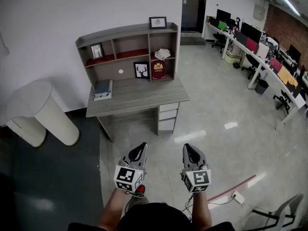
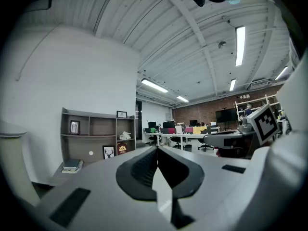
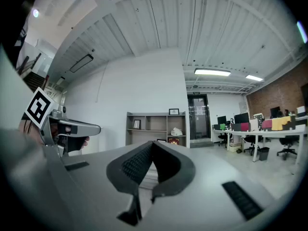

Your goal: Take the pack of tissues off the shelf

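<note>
Grey desk (image 1: 139,94) stood against the wall with a shelf (image 1: 126,32) on top; the white pack of tissues (image 1: 162,54) sat in the shelf's right-hand compartment. Pack judged light, soft, crushable, its wrapper likely slick: best pinched gently across the middle. Left gripper (image 1: 143,146) and right gripper (image 1: 187,147) hung well short of it, both with jaws pressed together, empty.

**A desk and shelf in an open office**

You are standing on a pale, glossy floor (image 1: 216,105) and facing a grey desk (image 1: 139,96) that is sitting against a white wall (image 1: 57,13). A grey shelf (image 1: 125,32) is resting along the back of the desk. A dark doorway (image 1: 194,6) is showing to the right of it. Long white tables (image 3: 274,132) with monitors and chairs are running along a brick wall (image 1: 286,25). Strip lights (image 2: 239,44) are glowing on the ribbed ceiling.
</note>
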Demonstrator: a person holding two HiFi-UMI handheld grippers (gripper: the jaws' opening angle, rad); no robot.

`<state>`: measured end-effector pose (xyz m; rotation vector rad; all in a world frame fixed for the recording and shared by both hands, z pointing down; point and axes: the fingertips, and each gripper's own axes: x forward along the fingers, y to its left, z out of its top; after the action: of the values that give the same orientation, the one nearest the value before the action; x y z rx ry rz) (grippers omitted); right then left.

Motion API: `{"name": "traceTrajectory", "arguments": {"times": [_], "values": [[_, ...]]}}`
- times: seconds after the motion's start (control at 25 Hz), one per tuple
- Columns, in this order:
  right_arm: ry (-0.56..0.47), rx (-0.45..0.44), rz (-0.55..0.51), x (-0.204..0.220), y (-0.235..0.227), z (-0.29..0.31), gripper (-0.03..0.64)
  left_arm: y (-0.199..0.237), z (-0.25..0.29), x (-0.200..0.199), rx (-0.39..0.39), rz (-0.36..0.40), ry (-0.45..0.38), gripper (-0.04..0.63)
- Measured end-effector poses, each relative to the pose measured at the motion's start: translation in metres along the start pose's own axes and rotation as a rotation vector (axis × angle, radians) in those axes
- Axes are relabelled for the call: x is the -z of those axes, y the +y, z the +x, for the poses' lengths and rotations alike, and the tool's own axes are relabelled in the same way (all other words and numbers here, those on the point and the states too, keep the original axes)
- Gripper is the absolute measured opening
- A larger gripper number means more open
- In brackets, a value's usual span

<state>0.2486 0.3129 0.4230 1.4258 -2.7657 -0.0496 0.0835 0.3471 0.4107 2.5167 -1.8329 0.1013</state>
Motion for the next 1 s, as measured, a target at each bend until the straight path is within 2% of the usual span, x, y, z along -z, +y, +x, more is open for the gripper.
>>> {"name": "traceTrajectory", "arguments": {"times": [0.6, 1.0], "values": [[-0.003, -0.013, 0.007, 0.002, -0.015, -0.007, 0.029, -0.018, 0.005, 0.004, -0.024, -0.006, 0.025, 0.008], [0.02, -0.029, 0.023, 0.015, -0.034, 0.008, 0.029, -0.017, 0.035, 0.009, -0.029, -0.003, 0.051, 0.008]]}}
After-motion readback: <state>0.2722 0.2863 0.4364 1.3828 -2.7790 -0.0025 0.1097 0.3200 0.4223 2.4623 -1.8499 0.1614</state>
